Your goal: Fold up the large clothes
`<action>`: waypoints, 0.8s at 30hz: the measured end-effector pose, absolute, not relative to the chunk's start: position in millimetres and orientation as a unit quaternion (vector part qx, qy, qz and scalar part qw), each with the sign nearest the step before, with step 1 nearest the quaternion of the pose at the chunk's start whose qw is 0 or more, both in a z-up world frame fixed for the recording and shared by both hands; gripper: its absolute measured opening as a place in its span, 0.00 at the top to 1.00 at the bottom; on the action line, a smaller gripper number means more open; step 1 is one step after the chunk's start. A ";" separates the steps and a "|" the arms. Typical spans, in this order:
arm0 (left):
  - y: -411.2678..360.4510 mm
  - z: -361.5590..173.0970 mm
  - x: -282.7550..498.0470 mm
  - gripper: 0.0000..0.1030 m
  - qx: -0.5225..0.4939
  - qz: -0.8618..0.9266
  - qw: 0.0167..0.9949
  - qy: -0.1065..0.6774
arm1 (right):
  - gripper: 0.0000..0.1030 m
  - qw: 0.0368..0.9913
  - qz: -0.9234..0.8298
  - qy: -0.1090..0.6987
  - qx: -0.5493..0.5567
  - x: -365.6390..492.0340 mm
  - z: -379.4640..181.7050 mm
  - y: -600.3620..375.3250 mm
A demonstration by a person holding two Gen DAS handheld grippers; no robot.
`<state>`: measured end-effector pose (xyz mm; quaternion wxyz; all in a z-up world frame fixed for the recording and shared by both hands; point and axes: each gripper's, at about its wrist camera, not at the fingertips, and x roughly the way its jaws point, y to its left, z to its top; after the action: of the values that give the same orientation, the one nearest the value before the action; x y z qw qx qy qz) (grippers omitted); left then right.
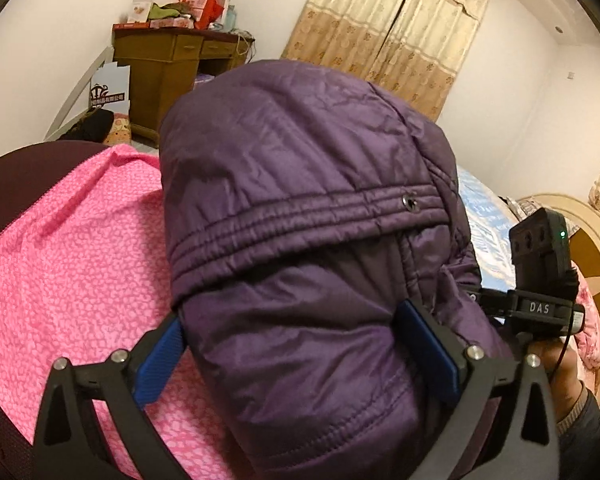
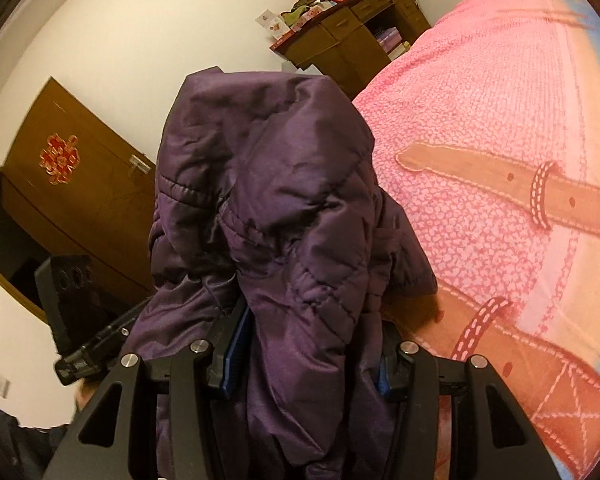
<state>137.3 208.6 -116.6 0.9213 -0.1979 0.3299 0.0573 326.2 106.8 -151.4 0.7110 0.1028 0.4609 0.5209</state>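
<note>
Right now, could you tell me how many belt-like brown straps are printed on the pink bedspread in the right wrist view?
2: one upper strap right of the purple jacket, one lower strap nearer the right gripper. The jacket may hide more.

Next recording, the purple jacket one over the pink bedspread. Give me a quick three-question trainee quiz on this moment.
1. True or false: the purple jacket sits between the blue pads of both the left gripper and the right gripper.
2. What lies under the jacket in both views?
A. a bare wooden floor
B. a pink bedspread
C. a white towel
3. Fill in: the wooden desk by the wall carries boxes and ____ bags.

Key
1. True. The left jaws stand wide around a bulky fold; the right jaws are narrower, pressing on bunched fabric.
2. B.
3. Red.
</note>
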 end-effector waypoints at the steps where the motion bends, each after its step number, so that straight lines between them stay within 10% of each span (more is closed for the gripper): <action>1: 209.3 -116.9 137.8 0.00 -0.197 0.058 0.922 0.329 | 0.50 0.712 0.517 0.464 0.103 327.8 -151.4 108.9; 24: 202.9 -98.2 137.0 0.04 -0.177 0.053 0.921 0.342 | 0.33 0.726 0.481 0.475 0.126 341.2 -172.0 78.5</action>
<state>137.0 202.9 -98.2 0.9213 -0.1774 0.3418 0.0530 341.2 78.5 -172.0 0.7263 0.1256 0.4753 0.4805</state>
